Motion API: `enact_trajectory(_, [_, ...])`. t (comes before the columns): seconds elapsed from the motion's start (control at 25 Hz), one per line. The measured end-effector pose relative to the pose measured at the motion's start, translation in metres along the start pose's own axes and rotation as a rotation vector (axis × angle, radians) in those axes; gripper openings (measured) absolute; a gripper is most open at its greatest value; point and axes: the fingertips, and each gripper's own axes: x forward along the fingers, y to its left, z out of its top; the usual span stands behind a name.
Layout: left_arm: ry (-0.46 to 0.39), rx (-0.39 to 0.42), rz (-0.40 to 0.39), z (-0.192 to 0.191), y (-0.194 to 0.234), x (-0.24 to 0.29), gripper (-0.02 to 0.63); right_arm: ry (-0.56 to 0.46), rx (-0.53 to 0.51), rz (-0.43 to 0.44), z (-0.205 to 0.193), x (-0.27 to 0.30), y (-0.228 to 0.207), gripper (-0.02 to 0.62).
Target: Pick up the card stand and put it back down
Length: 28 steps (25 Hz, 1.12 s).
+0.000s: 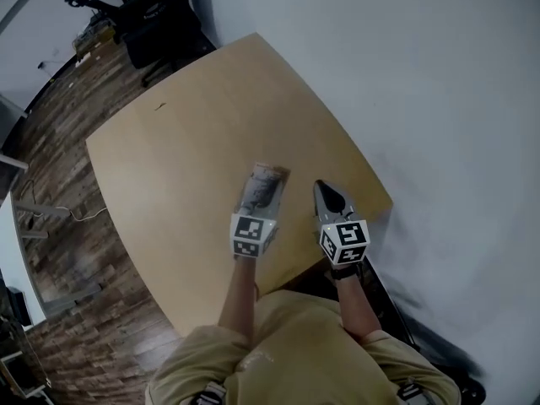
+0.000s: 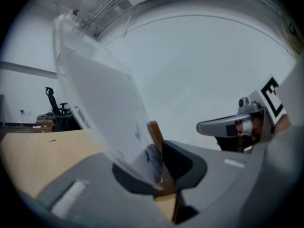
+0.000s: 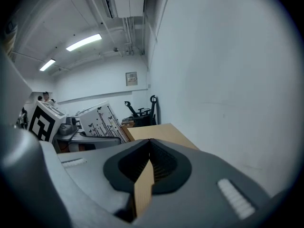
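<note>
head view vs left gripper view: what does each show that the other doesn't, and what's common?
Head view only: the person's shirt, the plank floor and the table in full outline. Left gripper view only: the left claw shut on the card stand, pinching its wooden base strip, plus ceiling pipes. Both: the card stand, the table, the right claw with nothing in it, and a black office chair.
</note>
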Motion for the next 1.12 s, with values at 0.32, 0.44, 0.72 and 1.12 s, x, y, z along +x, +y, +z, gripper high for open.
enact_trajectory(0.32, [0.02, -0.039, 0.147, -0.026, 0.088, -0.009, 0.055, 0.06, -0.015, 0.218, -0.018, 0.108, 0.031, 0.006])
enact_trajectory(0.44, [0.043, -0.038, 0.214, -0.055, 0.124, -0.009, 0.055, 0.1, 0.0, 0.304, -0.047, 0.142, 0.046, 0.006])
enact_trajectory(0.72, [0.103, 0.015, 0.252, -0.092, 0.189, 0.018, 0.055, 0.166, -0.059, 0.472, -0.087, 0.186, 0.058, 0.006])
enact_trajectory(1.12, [0.193, 0.218, 0.015, -0.125, 0.257, 0.108, 0.054, 0.155, -0.131, 0.524, -0.094, 0.248, 0.057, 0.006])
